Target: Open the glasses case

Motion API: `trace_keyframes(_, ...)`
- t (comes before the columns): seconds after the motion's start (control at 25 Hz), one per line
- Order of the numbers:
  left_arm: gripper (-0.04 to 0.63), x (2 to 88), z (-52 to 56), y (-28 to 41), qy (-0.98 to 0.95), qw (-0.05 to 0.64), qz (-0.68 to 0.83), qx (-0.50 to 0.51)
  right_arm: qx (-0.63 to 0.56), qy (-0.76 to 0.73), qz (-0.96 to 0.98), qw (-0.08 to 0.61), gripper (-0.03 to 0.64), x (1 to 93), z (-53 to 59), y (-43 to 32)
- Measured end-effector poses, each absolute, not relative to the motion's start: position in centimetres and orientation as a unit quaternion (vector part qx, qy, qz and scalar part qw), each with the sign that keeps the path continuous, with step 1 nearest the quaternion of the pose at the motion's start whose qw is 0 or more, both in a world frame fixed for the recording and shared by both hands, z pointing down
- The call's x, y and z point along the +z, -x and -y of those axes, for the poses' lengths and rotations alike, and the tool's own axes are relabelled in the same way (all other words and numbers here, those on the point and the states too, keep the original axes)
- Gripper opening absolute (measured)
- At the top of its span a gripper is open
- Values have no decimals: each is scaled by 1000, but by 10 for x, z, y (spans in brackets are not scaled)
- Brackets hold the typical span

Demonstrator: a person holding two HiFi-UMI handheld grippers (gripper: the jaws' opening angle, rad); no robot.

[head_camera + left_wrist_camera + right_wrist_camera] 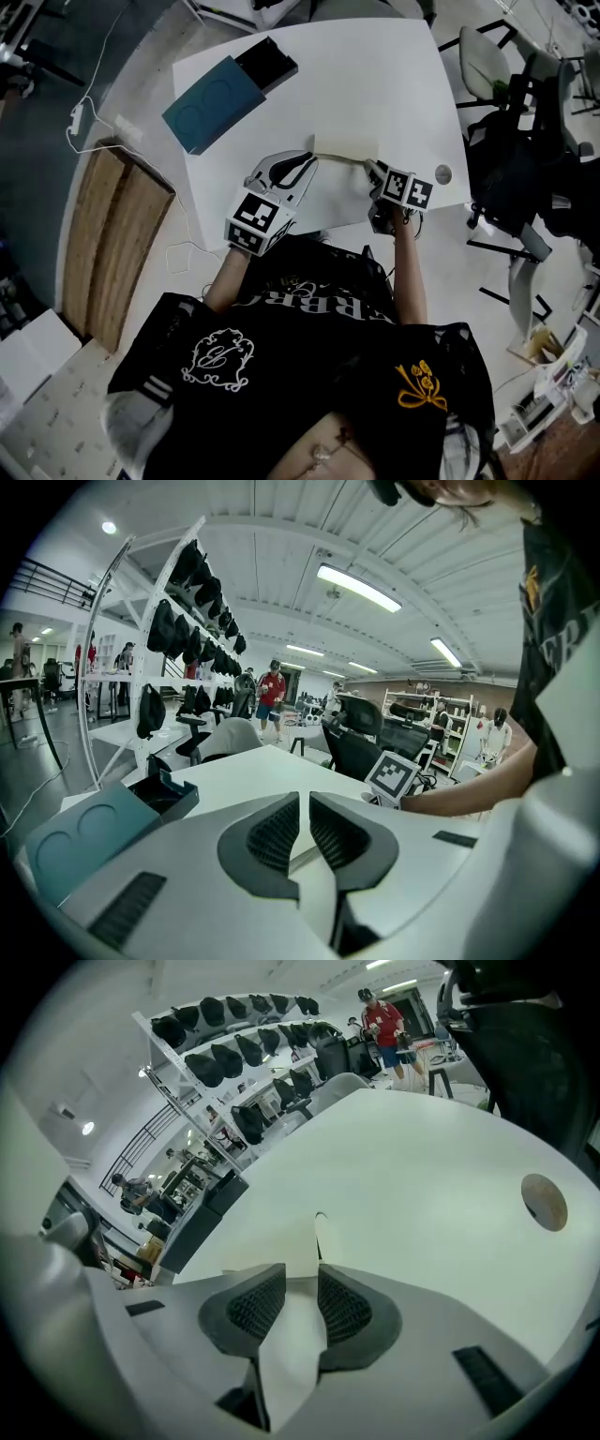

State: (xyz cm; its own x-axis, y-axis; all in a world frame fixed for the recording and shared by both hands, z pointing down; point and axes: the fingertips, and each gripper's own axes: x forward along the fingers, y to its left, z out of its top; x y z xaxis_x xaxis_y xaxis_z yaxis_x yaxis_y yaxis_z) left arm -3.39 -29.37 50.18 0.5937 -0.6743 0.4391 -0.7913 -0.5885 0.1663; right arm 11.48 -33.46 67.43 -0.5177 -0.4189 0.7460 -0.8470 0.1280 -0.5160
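The glasses case [339,190] is a flat white folded thing near the table's front edge, with a thin cream edge running between my two grippers. My left gripper [311,160] is at its left end. In the left gripper view its jaws [305,803] stand almost together, with the case's cream edge [302,857] in the narrow gap. My right gripper [376,172] is at the case's right end. In the right gripper view its jaws [300,1283] stand apart, and the white case [298,1246] lies between and beyond them, with the pads not pressing on it.
A teal box [208,105] with a black tray [268,62] sliding out lies at the far left of the white table [375,84]. A round cable hole [442,173] sits near the right edge. Office chairs [525,187] stand to the right, and a wooden panel [112,234] lies on the floor to the left.
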Motion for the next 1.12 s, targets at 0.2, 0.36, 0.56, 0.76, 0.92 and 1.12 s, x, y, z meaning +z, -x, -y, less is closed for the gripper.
trace_keyframes(0.2,46,507,296,39,-872,176,423,170,482,-444,733,181,103,648,351,-113)
trace_keyframes(0.36,46,510,295,43,-869,178,430,171,461,-444,748,175,93,633,372,-108)
trace_keyframes(0.56,46,511,292,52,-864,181,437,172,444,-443,754,193,87,634,392,-98)
trace_keyframes(0.76,46,515,289,61,-859,185,445,172,437,-442,753,215,87,639,389,-93)
trace_keyframes(0.92,46,517,290,64,-859,188,445,171,439,-444,755,200,87,628,379,-92)
trace_keyframes(1.12,46,522,290,58,-865,190,434,167,436,-453,760,167,87,606,367,-95)
